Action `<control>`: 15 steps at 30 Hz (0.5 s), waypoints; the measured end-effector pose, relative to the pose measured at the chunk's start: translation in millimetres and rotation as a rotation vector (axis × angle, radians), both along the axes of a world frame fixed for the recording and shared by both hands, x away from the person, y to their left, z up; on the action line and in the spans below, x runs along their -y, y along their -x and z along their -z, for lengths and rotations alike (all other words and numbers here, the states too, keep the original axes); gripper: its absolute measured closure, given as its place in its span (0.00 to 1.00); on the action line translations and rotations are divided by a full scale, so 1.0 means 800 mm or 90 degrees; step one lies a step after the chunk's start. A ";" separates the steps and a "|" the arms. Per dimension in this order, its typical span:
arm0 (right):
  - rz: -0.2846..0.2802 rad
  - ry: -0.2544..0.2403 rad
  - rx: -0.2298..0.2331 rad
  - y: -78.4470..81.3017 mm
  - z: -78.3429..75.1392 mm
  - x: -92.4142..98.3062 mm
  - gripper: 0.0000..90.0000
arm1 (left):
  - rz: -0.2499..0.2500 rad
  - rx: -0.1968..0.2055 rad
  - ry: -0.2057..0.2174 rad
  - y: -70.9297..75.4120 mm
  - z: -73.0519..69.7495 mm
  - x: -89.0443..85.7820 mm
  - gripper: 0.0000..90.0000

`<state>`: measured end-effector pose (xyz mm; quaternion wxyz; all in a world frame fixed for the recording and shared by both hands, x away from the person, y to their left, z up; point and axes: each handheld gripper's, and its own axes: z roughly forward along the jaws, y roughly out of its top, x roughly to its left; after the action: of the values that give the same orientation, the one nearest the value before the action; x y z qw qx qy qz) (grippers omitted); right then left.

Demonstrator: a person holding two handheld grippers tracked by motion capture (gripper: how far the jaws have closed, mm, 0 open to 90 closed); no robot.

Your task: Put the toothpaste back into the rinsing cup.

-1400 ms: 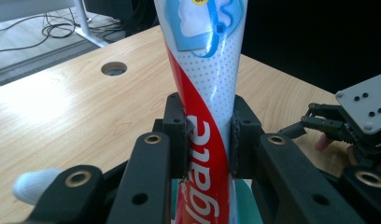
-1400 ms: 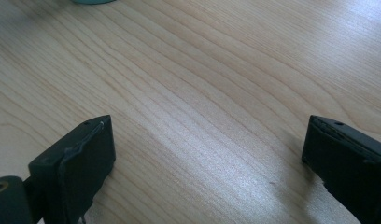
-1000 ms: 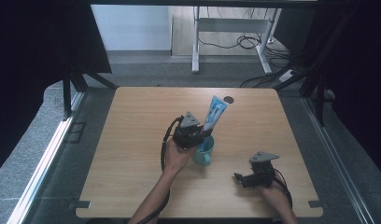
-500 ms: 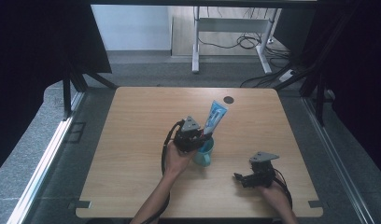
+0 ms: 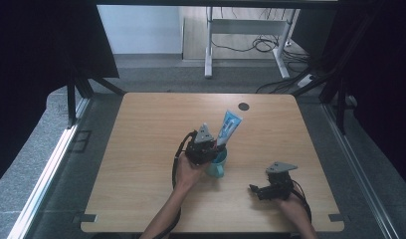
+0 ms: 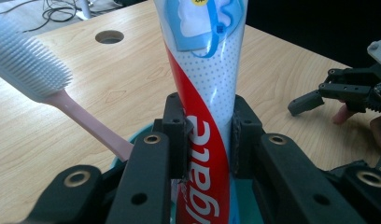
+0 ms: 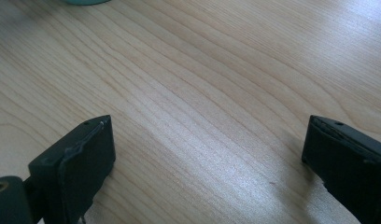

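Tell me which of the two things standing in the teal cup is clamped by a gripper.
The toothpaste tube: the left gripper presses both pads on it. The pink toothbrush leans free beside it in the teal cup.

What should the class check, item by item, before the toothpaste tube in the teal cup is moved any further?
1. Left hand-held gripper clamped on toothpaste tube: ok.
2. Tube's lower end inside teal cup: ok.
3. Toothbrush leans in the cup beside the tube, apart from the jaws: ok.
4. Right hand-held gripper open, empty, over bare table: ok.
5. Cup steadied against tipping: not ok, nothing holds it.
6. Tube's cap closed: cannot tell.
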<state>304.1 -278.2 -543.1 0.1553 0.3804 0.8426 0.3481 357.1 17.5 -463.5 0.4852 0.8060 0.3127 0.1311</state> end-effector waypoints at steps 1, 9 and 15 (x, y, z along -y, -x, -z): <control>0.000 0.000 0.000 0.000 0.000 0.000 0.02 | 0.000 0.001 -0.002 0.000 0.000 0.001 0.81; 0.000 -0.001 0.000 0.000 0.000 0.000 0.03 | 0.002 -0.003 -0.007 0.001 0.004 0.001 0.80; 0.000 -0.001 0.000 0.000 0.000 0.000 0.03 | 0.001 -0.013 -0.003 0.000 0.005 -0.001 0.80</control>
<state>304.1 -278.1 -543.2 0.1553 0.3806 0.8423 0.3487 356.8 18.2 -467.2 0.4804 0.8087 0.3164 0.1232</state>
